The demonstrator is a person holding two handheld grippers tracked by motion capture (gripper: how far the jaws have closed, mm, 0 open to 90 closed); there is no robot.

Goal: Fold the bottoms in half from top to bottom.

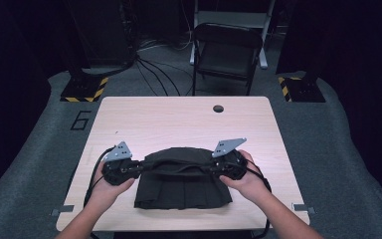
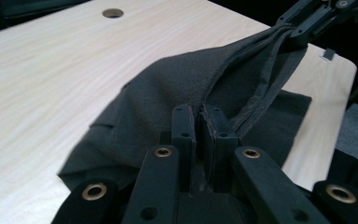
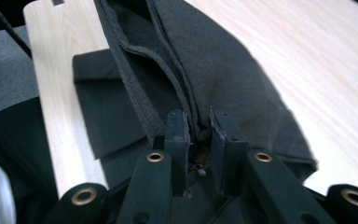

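A dark grey cloth garment (image 1: 181, 186) lies folded on the pale wooden table (image 1: 179, 119), near its front edge. Its upper layer is lifted and stretched between my two grippers. My left gripper (image 1: 140, 166) is shut on the garment's hemmed left edge (image 2: 242, 93); the jaws pinch the fabric in the left gripper view (image 2: 200, 123). My right gripper (image 1: 213, 167) is shut on the opposite hemmed edge (image 3: 168, 70), with fabric bunched between its jaws (image 3: 199, 126). The right gripper also shows far off (image 2: 303, 28) in the left gripper view. A hand holds each gripper.
A round cable hole (image 1: 218, 108) sits near the table's far edge. A black folding chair (image 1: 226, 52) stands behind the table, with cables (image 1: 154, 69) on the grey carpet. Yellow-black striped stand bases (image 1: 84, 88) flank the far corners.
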